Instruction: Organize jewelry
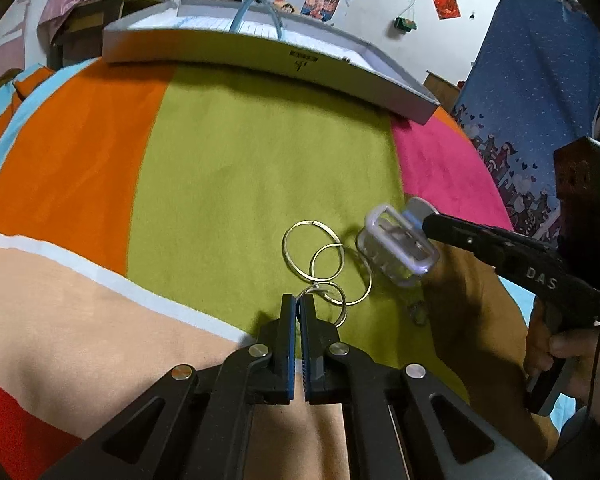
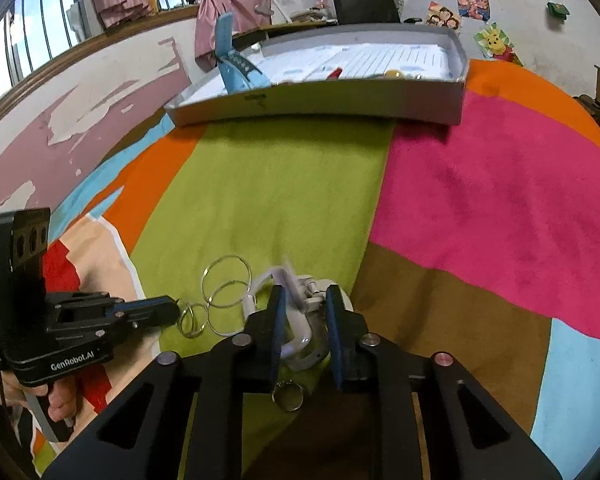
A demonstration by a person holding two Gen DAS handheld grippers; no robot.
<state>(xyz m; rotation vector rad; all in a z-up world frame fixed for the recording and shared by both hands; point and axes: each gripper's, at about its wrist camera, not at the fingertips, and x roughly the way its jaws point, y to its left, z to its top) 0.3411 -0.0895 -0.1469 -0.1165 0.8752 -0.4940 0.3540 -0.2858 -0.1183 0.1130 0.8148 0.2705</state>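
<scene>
Several thin gold hoop rings lie overlapped on the green stripe of the striped blanket. My left gripper is shut on the smallest hoop at its near edge. It shows in the right wrist view touching the hoops. My right gripper is shut on a clear watch with a pale strap, seen in the left wrist view held just above the blanket, right of the hoops. A small ring lies below my right jaws.
A shallow grey box tray stands at the far edge of the blanket, with a blue watch strap and small items in it. A pink stripe lies to the right. A wall with posters is behind.
</scene>
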